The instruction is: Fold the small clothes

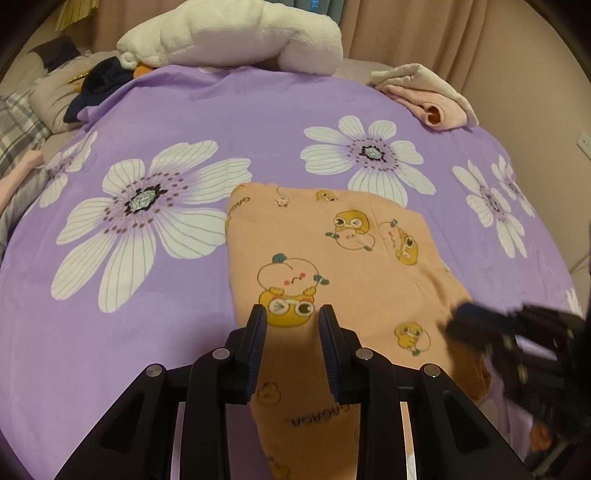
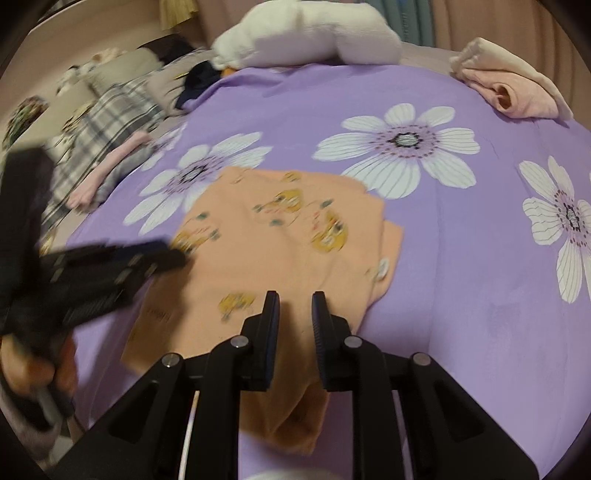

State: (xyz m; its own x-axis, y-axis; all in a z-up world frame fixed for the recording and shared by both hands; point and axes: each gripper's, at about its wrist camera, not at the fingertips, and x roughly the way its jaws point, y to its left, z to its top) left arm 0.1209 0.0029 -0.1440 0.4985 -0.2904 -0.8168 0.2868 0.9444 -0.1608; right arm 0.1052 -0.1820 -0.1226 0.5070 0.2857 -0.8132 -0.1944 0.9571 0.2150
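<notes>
1. Left wrist view: a purple bedsheet (image 1: 184, 110) printed with white flowers spreads ahead and to the left of the left gripper (image 1: 291, 314).
2. That gripper's two fingers stand parted by a moderate gap with nothing pinched between them; they hover just over the near part of the peach garment (image 1: 332, 258).
3. This peach garment, printed with cartoon ducks, lies flat on the sheet directly ahead of the fingers and runs back beneath them.
4. To the right, the right gripper (image 1: 458, 319) shows blurred at the garment's right edge; from here I cannot tell its opening.
5. Right wrist view: its fingers sit narrowly apart above the cloth's near edge, gripping nothing.
6. Far ahead lie a white plush pillow (image 2: 314, 33) and, further right, a folded pink-and-cream pile (image 2: 517, 92).
</notes>
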